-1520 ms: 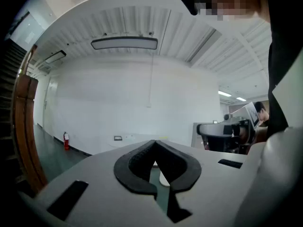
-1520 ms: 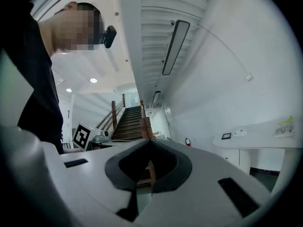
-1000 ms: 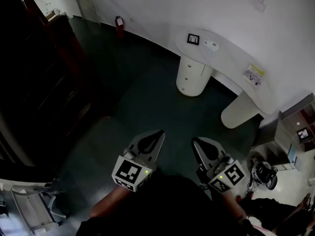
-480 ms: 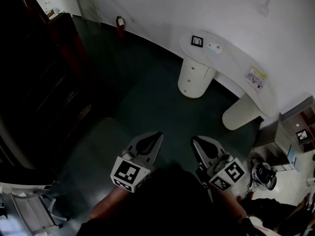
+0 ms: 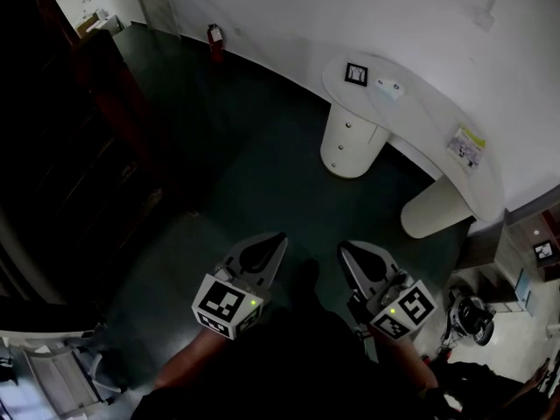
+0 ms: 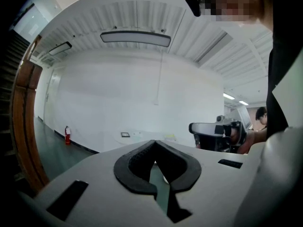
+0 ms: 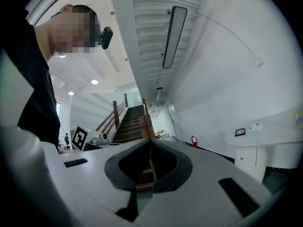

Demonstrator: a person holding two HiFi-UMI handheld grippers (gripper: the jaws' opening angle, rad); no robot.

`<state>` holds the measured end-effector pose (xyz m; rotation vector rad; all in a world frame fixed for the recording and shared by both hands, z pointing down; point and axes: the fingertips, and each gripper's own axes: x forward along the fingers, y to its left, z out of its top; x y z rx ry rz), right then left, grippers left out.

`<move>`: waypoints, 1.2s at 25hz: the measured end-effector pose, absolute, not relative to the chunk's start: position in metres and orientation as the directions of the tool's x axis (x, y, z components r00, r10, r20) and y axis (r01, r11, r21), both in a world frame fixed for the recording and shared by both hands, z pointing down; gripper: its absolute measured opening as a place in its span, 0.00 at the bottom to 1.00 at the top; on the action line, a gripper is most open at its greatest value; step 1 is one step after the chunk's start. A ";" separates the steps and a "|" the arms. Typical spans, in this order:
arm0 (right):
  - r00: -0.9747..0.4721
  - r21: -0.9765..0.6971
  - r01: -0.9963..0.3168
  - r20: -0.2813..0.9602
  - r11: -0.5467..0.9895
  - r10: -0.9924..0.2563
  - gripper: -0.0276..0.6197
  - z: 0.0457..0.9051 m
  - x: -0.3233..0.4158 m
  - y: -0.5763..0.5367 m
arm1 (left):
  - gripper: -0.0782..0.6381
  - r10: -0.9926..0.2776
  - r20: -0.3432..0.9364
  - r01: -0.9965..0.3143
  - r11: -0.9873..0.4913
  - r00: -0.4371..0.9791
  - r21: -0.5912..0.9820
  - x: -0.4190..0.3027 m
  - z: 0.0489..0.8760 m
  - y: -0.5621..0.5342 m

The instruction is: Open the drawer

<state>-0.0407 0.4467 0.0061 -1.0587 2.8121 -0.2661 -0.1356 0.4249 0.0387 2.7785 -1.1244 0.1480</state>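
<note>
Both jaws closed, left gripper (image 5: 279,238), right gripper (image 5: 343,248)

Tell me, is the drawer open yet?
Not yet. Nothing looks done: the white drawer stand under the desk looks shut. In hand: the left tongs and right tongs are closed, empty and far from it. Left to do: walk over, grab a knob, pull.

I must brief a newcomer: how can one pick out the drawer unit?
Find the curved white desk along the wall. Two round white pedestals hold it up; the drawer unit is the one with knobs down its front, the other being plain.
</note>
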 end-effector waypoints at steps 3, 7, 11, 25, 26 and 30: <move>-0.746 -0.219 -0.638 -0.063 0.738 -0.663 0.07 0.009 -0.028 0.410 | 0.12 -0.679 0.145 -0.694 -0.711 0.720 0.114 -0.123 0.037 0.390; -0.740 -0.231 -0.639 -0.076 0.734 -0.668 0.07 0.008 -0.006 0.358 | 0.12 -0.678 0.139 -0.692 -0.716 0.721 0.097 -0.104 0.032 0.337; -0.741 -0.234 -0.637 -0.078 0.734 -0.668 0.07 0.005 0.010 0.310 | 0.12 -0.673 0.144 -0.686 -0.724 0.726 0.076 -0.088 0.029 0.289; -0.701 -0.271 -0.676 -0.052 0.686 -0.711 0.07 0.014 0.070 0.201 | 0.12 -0.634 0.181 -0.655 -0.749 0.752 0.097 -0.032 0.031 0.165; -0.697 -0.274 -0.679 -0.048 0.681 -0.715 0.07 0.016 0.073 0.196 | 0.12 -0.628 0.185 -0.650 -0.754 0.756 0.096 -0.028 0.032 0.159; -0.674 -0.275 -0.705 -0.032 0.654 -0.738 0.07 0.023 0.079 0.172 | 0.12 -0.605 0.195 -0.630 -0.769 0.772 0.107 -0.022 0.038 0.132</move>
